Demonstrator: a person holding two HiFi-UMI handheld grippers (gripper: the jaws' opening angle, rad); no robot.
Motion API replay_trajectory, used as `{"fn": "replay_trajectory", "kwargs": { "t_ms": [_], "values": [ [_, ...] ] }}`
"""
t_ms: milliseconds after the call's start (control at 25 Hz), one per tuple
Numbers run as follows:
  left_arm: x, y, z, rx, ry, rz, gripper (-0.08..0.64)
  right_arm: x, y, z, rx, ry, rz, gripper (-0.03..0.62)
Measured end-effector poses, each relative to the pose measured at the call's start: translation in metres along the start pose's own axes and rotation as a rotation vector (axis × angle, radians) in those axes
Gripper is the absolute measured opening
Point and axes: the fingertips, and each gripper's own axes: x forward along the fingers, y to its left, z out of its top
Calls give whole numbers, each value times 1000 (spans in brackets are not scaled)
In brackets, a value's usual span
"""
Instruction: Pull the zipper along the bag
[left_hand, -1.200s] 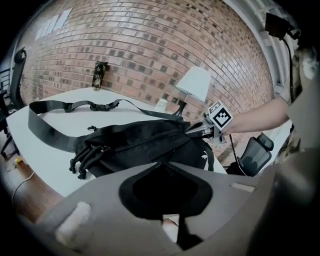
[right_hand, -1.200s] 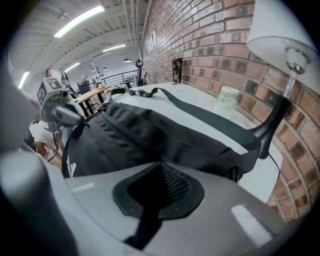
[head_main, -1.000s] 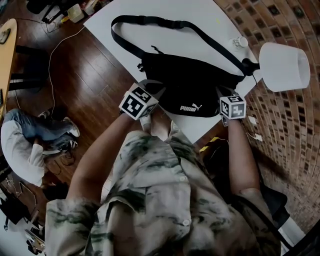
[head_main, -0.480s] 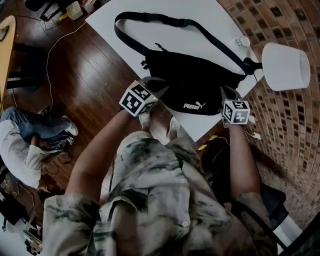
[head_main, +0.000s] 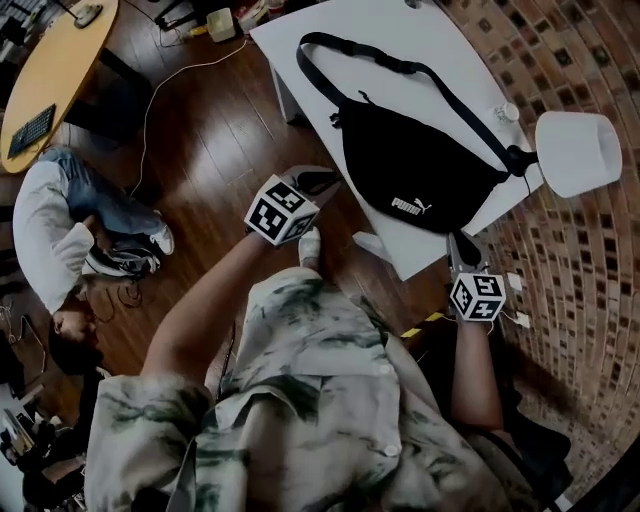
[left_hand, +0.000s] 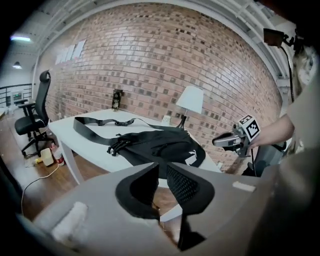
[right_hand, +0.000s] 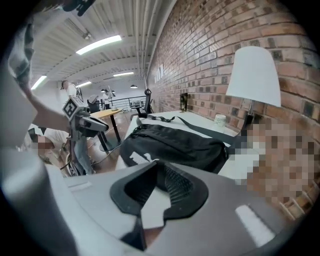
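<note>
Black soft-fabric bag (head_main: 420, 180) on smooth white table (head_main: 400, 40); left gripper (head_main: 318, 183) empty, jaws opening; right gripper (head_main: 462, 250) empty, agape.

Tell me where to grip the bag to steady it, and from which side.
Grip the bag at its narrow end by the strap buckle, nearest the table's left edge. It tapers there to a thin bunch that jaws can close over; the body looks too bulky. Come in from the left, level with the tabletop.
</note>
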Motion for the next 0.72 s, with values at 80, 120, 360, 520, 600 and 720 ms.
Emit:
{"fn": "replay_trajectory", "kwargs": {
  "t_ms": [80, 120, 360, 520, 600, 720],
  "values": [
    [-31, -26, -5, -3, -31, 37, 54, -25, 22, -11, -10, -32, 37, 51],
    [-46, -43, -9, -8, -45, 52, 54, -39, 31, -18, -11, -47, 52, 51],
    [-128, -167, -44, -64, -117, 72, 52, -137, 85, -60, -42, -127, 125, 49],
    [-175, -234, -68, -75, -119, 62, 51, -191, 130, -84, -86, -147, 191, 49],
    [-194, -255, -71, -63, -127, 50, 49, -212, 154, -94, -73, -166, 204, 49],
    [-215, -286, -76, -27, -134, 13, 48, -242, 185, -107, -57, -192, 200, 49]
  ]
}}
